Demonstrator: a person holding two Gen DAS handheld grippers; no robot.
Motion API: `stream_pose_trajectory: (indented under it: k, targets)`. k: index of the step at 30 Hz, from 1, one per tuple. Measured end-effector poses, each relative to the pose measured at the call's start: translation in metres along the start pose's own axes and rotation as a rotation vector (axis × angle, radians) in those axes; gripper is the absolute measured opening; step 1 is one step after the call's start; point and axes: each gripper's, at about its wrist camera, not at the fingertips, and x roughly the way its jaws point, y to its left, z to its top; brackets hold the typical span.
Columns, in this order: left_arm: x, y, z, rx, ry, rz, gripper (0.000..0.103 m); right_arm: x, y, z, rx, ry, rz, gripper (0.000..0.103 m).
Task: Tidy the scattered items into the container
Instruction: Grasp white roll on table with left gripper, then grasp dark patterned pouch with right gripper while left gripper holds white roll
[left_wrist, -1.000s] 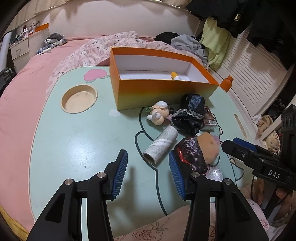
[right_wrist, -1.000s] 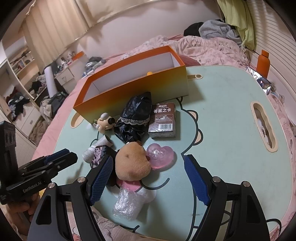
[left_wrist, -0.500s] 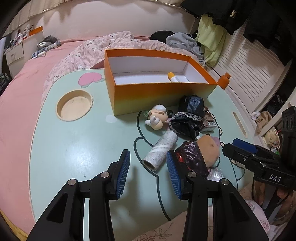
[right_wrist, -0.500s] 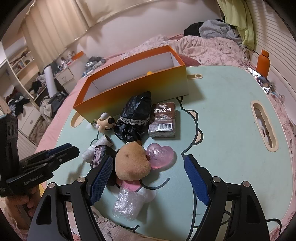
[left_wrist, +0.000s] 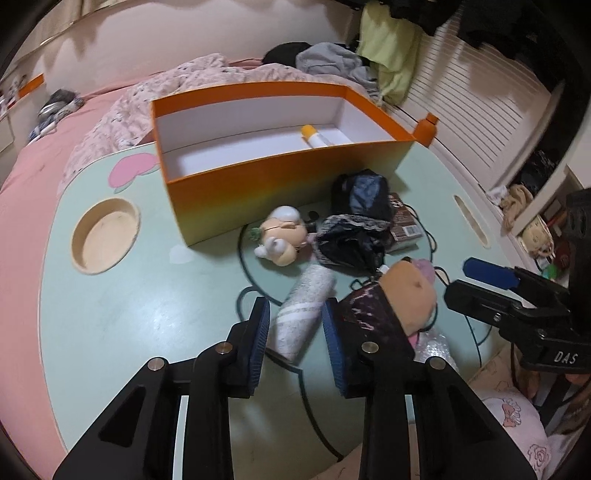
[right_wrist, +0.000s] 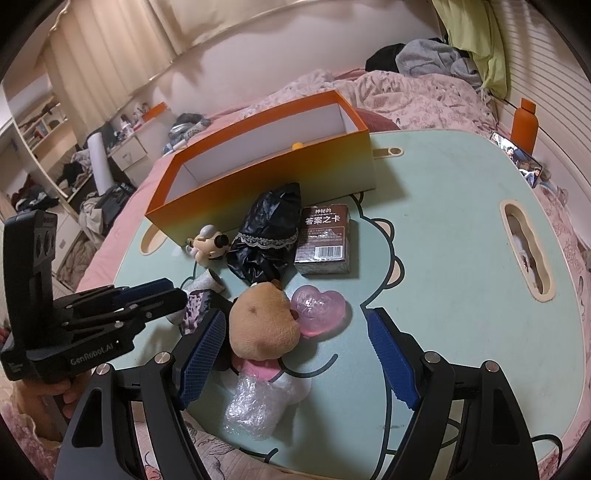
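An orange box (left_wrist: 280, 177) stands on the mint table (left_wrist: 129, 302) with a small yellow-capped tube (left_wrist: 316, 136) inside. Scattered in front of it are a white patterned roll (left_wrist: 301, 306), a small doll (left_wrist: 282, 236), a black cloth bundle (left_wrist: 351, 236), a brown card box (right_wrist: 325, 236), a brown plush (right_wrist: 262, 325), a pink heart (right_wrist: 319, 310) and a dark marbled block (left_wrist: 369, 317). My left gripper (left_wrist: 295, 343) is open, its blue pads on either side of the roll's near end. My right gripper (right_wrist: 295, 362) is wide open around the plush.
A round recess (left_wrist: 105, 234) is cut into the table at the left and a slot (right_wrist: 526, 247) at the right. An orange bottle (right_wrist: 524, 122) and a phone (right_wrist: 517, 158) stand at the far right edge. A bed with clothes lies behind.
My left gripper has moved forward and right, so the white roll now lies between its pads. The right gripper has stayed still.
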Motion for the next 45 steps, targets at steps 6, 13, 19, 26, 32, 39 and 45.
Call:
stream_pose_trajectory:
  k: [6, 13, 19, 26, 32, 39, 45]
  targets:
    - [0.015, -0.003, -0.003, 0.025, 0.044, 0.008, 0.031, 0.000, 0.001, 0.000, 0.001, 0.000, -0.001, 0.080]
    - [0.020, -0.010, -0.006, 0.071, 0.052, 0.055, 0.025, 0.000, 0.001, 0.000, 0.003, 0.002, 0.001, 0.080]
    - [-0.006, 0.008, -0.004, -0.026, -0.058, 0.062, 0.025, -0.001, 0.001, 0.000, 0.000, -0.006, -0.003, 0.080]
    - [-0.029, 0.020, 0.003, -0.082, -0.128, 0.064, 0.025, 0.001, 0.014, 0.002, -0.056, 0.006, 0.010, 0.080]
    - [-0.009, 0.018, 0.000, -0.079, -0.059, 0.065, 0.025, 0.002, 0.013, 0.003, -0.045, 0.007, 0.012, 0.080]
    - [-0.023, 0.015, 0.003, -0.080, -0.118, 0.054, 0.025, 0.001, 0.011, 0.003, -0.034, 0.010, 0.015, 0.080]
    - [-0.039, 0.019, 0.011, -0.115, -0.180, 0.059, 0.025, -0.003, 0.026, 0.009, -0.082, 0.013, 0.072, 0.080]
